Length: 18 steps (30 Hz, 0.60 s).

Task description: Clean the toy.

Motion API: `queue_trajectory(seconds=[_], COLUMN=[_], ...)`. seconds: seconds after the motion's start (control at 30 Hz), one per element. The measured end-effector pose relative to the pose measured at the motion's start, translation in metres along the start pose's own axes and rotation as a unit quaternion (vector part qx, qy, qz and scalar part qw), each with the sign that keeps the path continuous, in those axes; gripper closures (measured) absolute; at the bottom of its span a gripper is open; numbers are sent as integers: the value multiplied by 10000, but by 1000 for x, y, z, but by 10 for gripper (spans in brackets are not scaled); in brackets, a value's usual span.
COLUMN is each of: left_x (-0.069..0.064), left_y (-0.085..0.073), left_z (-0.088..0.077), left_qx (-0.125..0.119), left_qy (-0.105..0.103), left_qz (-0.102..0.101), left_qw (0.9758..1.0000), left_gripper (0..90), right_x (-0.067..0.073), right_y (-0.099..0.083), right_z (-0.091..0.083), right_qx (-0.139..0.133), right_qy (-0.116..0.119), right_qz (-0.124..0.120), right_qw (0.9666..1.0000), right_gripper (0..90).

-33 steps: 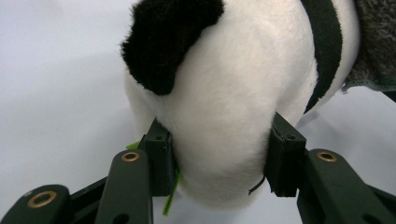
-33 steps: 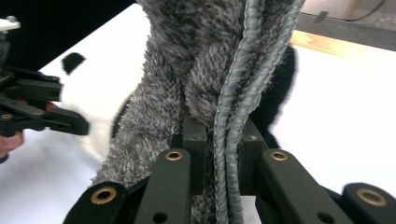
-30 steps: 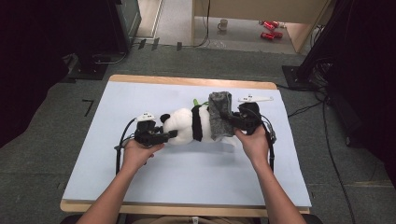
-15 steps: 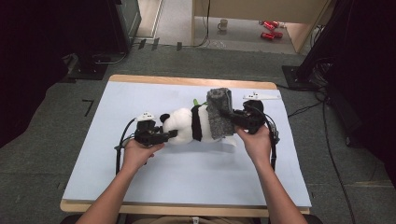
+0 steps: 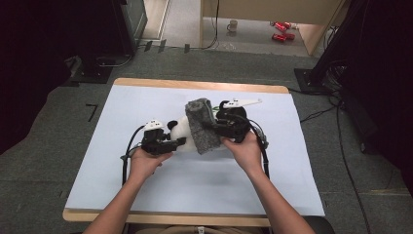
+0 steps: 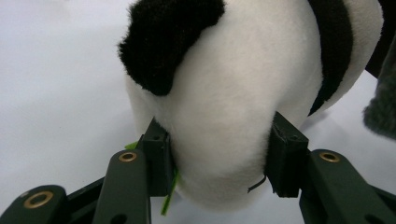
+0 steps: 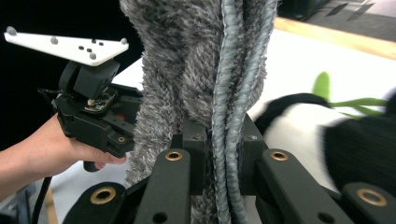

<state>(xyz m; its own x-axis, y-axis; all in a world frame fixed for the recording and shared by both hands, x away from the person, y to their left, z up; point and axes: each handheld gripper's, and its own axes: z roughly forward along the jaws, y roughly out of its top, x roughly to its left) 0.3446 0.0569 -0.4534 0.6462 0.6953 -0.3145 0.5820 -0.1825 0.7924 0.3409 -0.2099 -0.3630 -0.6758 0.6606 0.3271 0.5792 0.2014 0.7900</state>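
A wooden-edged table covered with a pale blue-white sheet stands on grey carpet, with dark equipment along both sides of the room and a mug and red cans on the floor beyond. Near the middle of the sheet lies a plush panda, black and white, on its side. The left gripper, held in the person's left hand, grips the panda: in the left gripper view its two black jaws press into either flank of the white body, the plush bulging between the pads, with a thin green strand caught at the left-hand jaw. The right gripper, held in the right hand, is pressed tight on a grey fuzzy cloth with a corded edge; in the right gripper view the cloth rises straight up between the nearly meeting pads. In the high view the cloth stands tilted, draped over the panda's right-hand end and touching it. The grey three-cornered plate sits atop the right gripper. A green leaf-like piece shows beside the panda, which is blurred in that view. Cables trail from both grippers across the sheet towards the person.
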Motion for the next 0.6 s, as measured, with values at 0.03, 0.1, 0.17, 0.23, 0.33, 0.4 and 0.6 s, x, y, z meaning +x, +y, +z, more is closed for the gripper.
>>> queue_trajectory(seconds=[0.03, 0.1, 0.17, 0.23, 0.33, 0.4, 0.6], left_x=[-1, -2, -3, -5, -8, -9, -7], left_y=[0, -1, -2, -4, -6, -7, -9], left_z=[0, -1, -2, -2, -3, -4, -5], left_qx=[3, 11, 29, 31, 34, 72, 67], left_qy=[18, 35, 50, 79, 118, 178, 160], left_qz=[12, 34, 28, 60, 111, 121, 14], left_qw=[10000, 10000, 10000, 9999, 9999, 9997, 9998], left_gripper=[520, 519, 516, 513, 510, 510, 508], right_x=[2, 5, 9, 12, 15, 16, 12], right_y=[0, 0, 0, 0, -1, -4, -8], right_z=[5, 13, 22, 28, 40, 49, 56], right_qx=[27, 108, 178, 223, 341, 488, 437], right_qy=[44, 113, 197, 242, 301, 256, 245], right_qz=[-8, -44, -74, -113, -152, -220, -478], right_qw=[10000, 9999, 9996, 9994, 9988, 9982, 9976], right_gripper=[799, 798, 797, 797, 794, 790, 789])
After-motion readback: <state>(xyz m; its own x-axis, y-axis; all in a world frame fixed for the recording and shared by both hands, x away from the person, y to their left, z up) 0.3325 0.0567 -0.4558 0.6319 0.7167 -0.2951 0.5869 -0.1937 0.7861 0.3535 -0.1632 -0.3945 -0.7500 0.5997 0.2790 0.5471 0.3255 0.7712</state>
